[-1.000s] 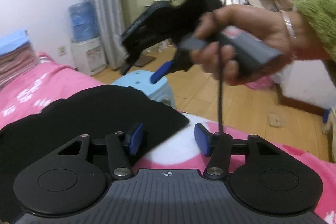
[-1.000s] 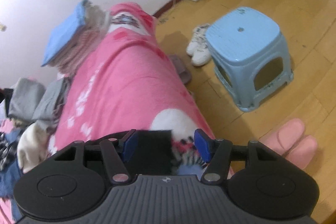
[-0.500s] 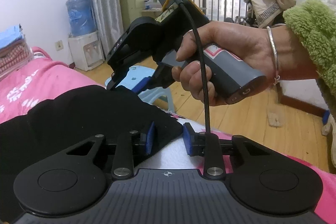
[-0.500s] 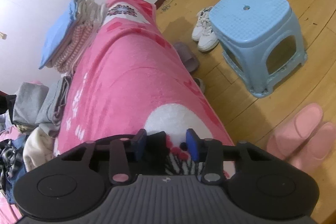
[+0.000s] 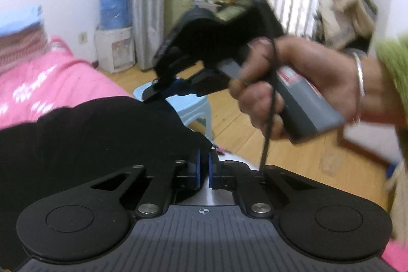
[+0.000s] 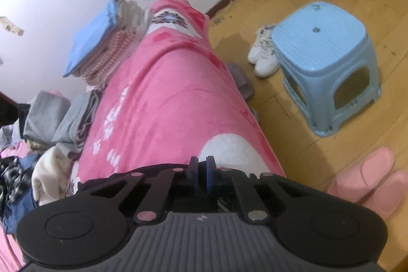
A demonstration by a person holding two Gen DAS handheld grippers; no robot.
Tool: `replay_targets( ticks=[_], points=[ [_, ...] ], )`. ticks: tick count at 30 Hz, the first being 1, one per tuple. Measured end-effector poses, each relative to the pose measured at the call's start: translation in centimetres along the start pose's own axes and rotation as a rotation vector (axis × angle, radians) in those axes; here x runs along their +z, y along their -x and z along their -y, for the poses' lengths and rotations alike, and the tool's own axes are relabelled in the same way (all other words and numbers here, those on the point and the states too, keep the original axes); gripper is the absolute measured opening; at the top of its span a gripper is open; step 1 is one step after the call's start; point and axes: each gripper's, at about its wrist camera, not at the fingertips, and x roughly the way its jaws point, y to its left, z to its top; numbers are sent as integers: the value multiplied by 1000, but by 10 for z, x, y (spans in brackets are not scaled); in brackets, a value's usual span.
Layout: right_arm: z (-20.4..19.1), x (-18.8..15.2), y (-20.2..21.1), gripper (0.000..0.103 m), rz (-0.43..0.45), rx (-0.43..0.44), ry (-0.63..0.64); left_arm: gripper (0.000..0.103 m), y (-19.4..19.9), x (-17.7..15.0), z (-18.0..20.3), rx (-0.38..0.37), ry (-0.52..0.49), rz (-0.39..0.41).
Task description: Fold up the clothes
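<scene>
A black garment (image 5: 89, 139) lies spread on the pink blanket (image 5: 51, 83) of the bed. My left gripper (image 5: 203, 167) is shut on its near right corner, with the cloth running leftward from the blue pads. In the left wrist view a hand holds my right gripper (image 5: 158, 93), whose tips pinch the garment's far edge beside the stool. In the right wrist view my right gripper (image 6: 201, 172) is shut, and only a thin strip of the black garment (image 6: 163, 167) shows at the fingers.
A light blue plastic stool (image 6: 323, 63) stands on the wooden floor close to the bed, with white shoes (image 6: 262, 55) and pink slippers (image 6: 369, 177) near it. Folded clothes (image 6: 102, 47) are stacked at the bed's far end. Loose clothes (image 6: 38, 131) are piled at its left.
Both grippers went from open to shut on the black garment. The right gripper came down from above the stool to the garment's far edge.
</scene>
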Motion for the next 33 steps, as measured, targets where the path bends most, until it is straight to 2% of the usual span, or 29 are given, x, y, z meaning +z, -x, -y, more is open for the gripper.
replay_targets(
  ticks=[9,17,23,27,29,32,33],
  points=[
    [-44,4,37,5,95,52,106,3,32,16,-30,-41,283,49],
    [-125,0,51,5,123,140,251,3,82,21,-71,-19,585,119],
    [-187,-23,29,5,64,202,368,3,118,10,-89,48,700,153],
    [-224,-44,8,5,10,225,440,3,134,-8,-105,108,786,132],
    [-235,-59,-11,5,-46,225,464,3,140,-18,-113,130,834,109],
    [-246,-79,-40,11,-142,201,480,5,149,-32,-125,165,909,64],
    [-245,-85,-48,21,-167,187,469,9,151,-35,-128,179,930,50]
  ],
)
